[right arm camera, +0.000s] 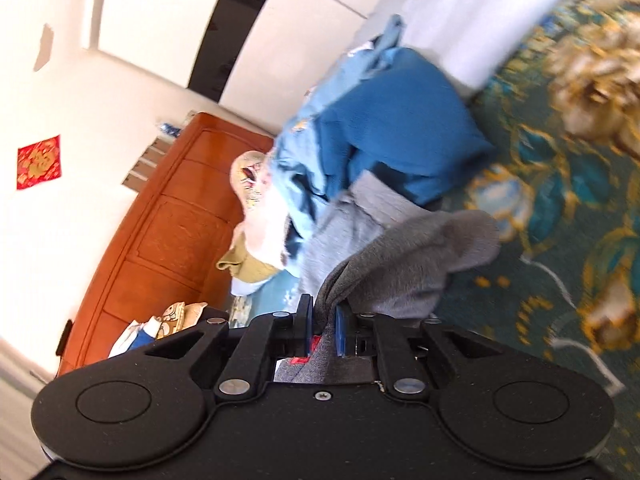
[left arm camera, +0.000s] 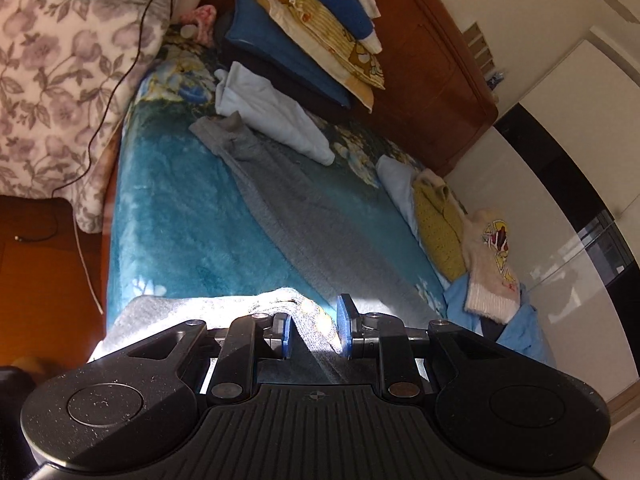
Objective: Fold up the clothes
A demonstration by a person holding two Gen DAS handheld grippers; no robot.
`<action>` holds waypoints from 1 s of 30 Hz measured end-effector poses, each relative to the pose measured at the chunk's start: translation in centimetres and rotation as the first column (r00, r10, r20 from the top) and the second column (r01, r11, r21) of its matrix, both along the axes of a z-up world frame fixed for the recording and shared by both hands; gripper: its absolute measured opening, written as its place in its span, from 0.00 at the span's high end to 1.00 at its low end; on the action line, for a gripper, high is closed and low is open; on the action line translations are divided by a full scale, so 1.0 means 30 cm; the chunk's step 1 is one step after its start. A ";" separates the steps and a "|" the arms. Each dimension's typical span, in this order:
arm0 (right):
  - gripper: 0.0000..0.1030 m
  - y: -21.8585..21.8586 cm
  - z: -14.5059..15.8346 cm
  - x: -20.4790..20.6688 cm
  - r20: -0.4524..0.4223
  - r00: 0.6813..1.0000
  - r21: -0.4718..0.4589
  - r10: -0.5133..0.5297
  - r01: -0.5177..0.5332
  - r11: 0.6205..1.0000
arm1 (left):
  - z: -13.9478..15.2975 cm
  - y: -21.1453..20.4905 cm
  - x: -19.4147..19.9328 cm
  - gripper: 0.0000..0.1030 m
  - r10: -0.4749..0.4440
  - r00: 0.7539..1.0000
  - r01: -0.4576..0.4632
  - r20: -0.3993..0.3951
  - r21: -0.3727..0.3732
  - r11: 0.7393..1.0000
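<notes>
Grey knit garment (left arm camera: 280,208): laid lengthwise on the bed's blue floral blanket (left arm camera: 168,216), near end lifted. Left tool (left arm camera: 315,330): jaws parted, a fold of the grey cloth between the blue pads, not visibly pinched. Right tool (right arm camera: 324,330): jaws nearly closed, clamping a bunched grey end (right arm camera: 404,264). Beside it: blue clothes heap (right arm camera: 384,136), folded white garment (left arm camera: 272,112), pillow stack (left arm camera: 320,40) against the wooden headboard (left arm camera: 432,80).

Walls: were white, with a red square decoration (right arm camera: 39,162) hung on one.
Furniture: a brown wooden headboard (left arm camera: 432,76) stood at the bed's end; a white wardrobe (left arm camera: 560,184) carried a black band.
Floor: was orange-brown (left arm camera: 36,280).
Light: sunlight fell across the bed's near edge.
</notes>
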State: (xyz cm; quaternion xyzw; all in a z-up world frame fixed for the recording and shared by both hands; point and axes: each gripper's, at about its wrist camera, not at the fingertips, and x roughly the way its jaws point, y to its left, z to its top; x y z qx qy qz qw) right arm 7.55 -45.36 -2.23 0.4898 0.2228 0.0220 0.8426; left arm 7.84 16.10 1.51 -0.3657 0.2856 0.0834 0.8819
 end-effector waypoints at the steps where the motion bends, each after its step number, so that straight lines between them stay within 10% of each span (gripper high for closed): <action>1: 0.87 0.012 0.020 0.041 -0.002 1.000 -0.025 0.006 -0.006 1.000 | 0.014 0.001 0.023 0.82 -0.004 1.000 0.004 0.006 0.016 1.000; 12: 0.87 0.145 0.102 0.569 -0.054 0.999 -0.248 0.003 -0.017 0.969 | 0.063 0.009 0.537 0.82 -0.076 0.997 0.073 0.004 0.232 0.970; 22: 0.87 0.199 -0.086 0.822 -0.265 0.960 -0.331 -0.087 -0.006 0.943 | -0.157 0.023 0.891 0.78 -0.153 0.958 0.210 -0.244 0.229 0.951; 26: 0.83 0.211 -0.088 0.823 -0.298 0.953 -0.339 -0.051 -0.055 0.939 | -0.193 0.046 0.898 0.56 -0.223 0.929 0.276 -0.297 0.153 0.949; 30: 0.60 0.235 0.011 0.741 -0.230 0.972 -0.370 0.046 -0.130 0.920 | -0.120 0.039 0.803 0.26 -0.323 0.918 0.351 -0.231 0.090 0.932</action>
